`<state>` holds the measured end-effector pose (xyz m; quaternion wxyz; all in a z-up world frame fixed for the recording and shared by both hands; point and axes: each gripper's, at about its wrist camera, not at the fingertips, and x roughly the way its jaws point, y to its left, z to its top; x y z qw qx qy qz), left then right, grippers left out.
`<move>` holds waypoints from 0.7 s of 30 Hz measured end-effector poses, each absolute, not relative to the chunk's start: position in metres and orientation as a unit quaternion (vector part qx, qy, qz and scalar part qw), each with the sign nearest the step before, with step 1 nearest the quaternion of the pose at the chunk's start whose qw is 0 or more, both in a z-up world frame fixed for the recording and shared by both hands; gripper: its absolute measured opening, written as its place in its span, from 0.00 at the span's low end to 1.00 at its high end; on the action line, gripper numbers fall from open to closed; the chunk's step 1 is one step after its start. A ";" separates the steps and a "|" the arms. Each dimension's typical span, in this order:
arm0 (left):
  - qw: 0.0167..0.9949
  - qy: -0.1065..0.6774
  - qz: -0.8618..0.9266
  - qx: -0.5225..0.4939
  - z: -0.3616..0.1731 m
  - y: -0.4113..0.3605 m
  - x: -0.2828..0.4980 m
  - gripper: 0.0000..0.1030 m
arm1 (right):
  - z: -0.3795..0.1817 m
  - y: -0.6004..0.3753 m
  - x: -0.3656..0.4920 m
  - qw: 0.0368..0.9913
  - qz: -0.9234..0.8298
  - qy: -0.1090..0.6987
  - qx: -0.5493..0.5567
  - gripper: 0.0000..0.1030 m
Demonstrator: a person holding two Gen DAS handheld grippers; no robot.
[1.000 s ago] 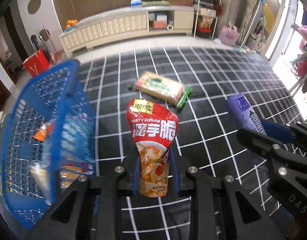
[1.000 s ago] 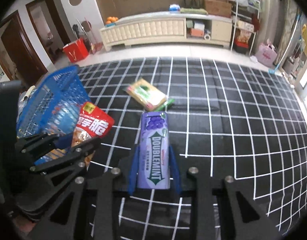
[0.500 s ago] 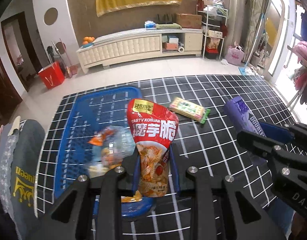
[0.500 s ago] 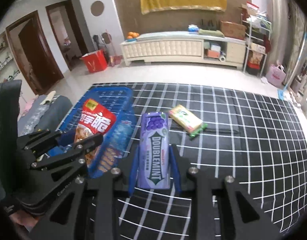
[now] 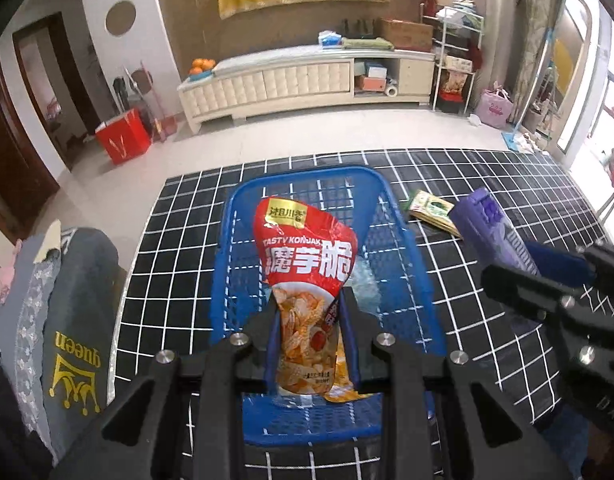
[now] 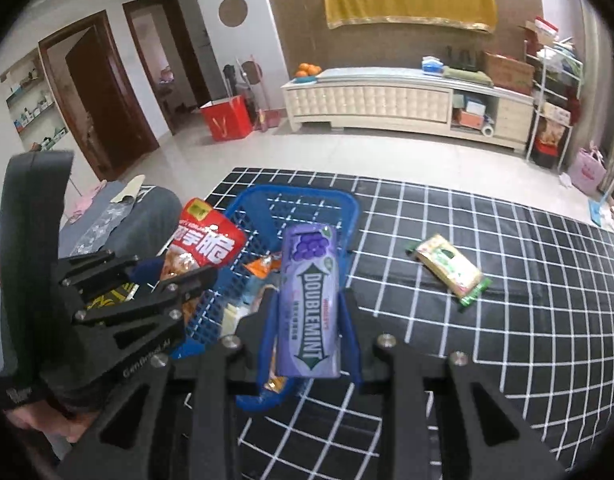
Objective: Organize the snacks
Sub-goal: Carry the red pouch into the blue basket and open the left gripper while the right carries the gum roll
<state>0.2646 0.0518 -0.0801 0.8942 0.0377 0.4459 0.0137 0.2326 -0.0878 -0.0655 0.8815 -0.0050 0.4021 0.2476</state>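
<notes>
Over the blue plastic mesh basket [image 5: 403, 256], my left gripper [image 5: 309, 344] is clamped on the red foil konjac snack pouch [image 5: 307, 264]. Above the basket's right rim, my right gripper [image 6: 309, 336] pinches the purple Doublemint gum pack [image 6: 309, 300]. Right of the basket, a yellow-green wrapped snack bar [image 6: 449, 268] lies on the black grid-patterned mat [image 6: 487, 320].

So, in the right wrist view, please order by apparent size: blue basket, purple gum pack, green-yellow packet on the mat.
1. blue basket
2. purple gum pack, enlarged by nearness to the camera
3. green-yellow packet
</notes>
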 end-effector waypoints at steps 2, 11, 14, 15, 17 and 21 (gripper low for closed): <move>0.890 0.455 0.009 0.035 -0.084 0.059 0.275 0.23 | -0.069 -0.079 0.242 0.877 0.255 0.408 -0.004 0.33; 0.859 0.511 -0.026 0.016 -0.120 0.085 0.318 0.24 | -0.090 -0.052 0.267 0.865 0.264 0.425 -0.018 0.34; 0.852 0.523 -0.016 0.019 -0.132 0.089 0.332 0.24 | -0.097 -0.052 0.271 0.862 0.262 0.434 -0.015 0.34; 0.850 0.526 -0.015 0.021 -0.135 0.090 0.336 0.24 | -0.099 -0.053 0.273 0.862 0.260 0.436 -0.015 0.34; 0.846 0.533 -0.016 0.025 -0.141 0.090 0.341 0.24 | -0.103 -0.054 0.276 0.861 0.256 0.440 -0.015 0.34; 0.845 0.533 -0.022 0.026 -0.145 0.087 0.341 0.37 | -0.107 -0.056 0.279 0.858 0.251 0.448 -0.011 0.34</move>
